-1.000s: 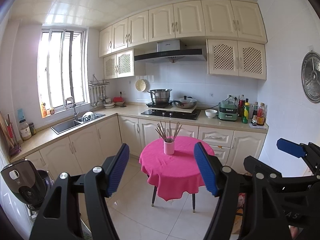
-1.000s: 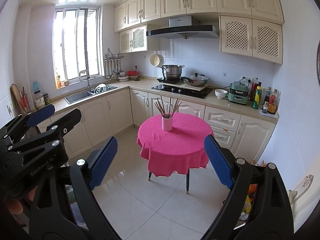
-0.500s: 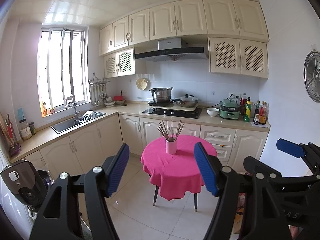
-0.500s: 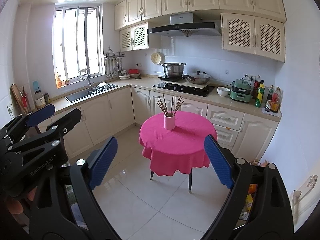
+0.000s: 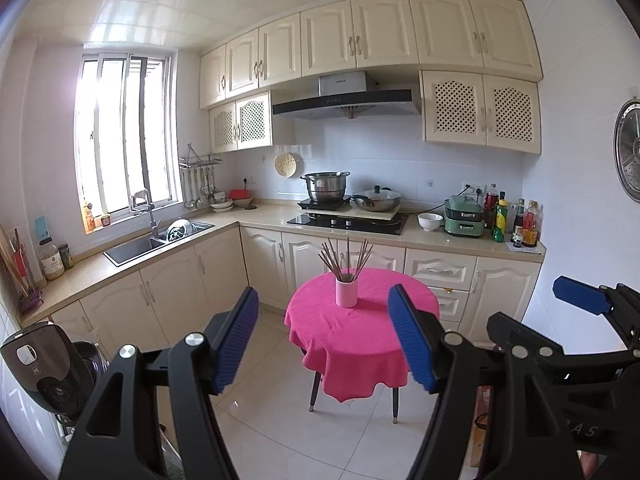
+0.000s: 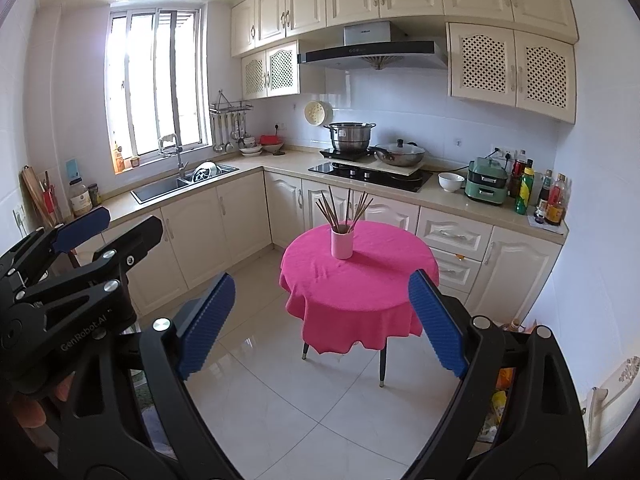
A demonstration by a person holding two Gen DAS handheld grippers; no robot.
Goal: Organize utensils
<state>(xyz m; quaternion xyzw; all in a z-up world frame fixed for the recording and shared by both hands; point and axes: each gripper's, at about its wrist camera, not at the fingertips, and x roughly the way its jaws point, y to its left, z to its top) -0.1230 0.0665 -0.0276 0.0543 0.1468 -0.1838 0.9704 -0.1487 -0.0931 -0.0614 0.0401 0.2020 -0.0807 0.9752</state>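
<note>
Right wrist: both grippers level, fingers (image 6: pixel 208 322) spread, facing table (image 6: pixel 360 280).

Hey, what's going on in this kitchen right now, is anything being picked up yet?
Not yet. A person holds two grippers out toward a small round table draped in a pink cloth. The left gripper and right gripper are both open and empty, well short of the table. On it stands a pink cup with chopsticks fanned out inside. Nothing has been touched.
</note>
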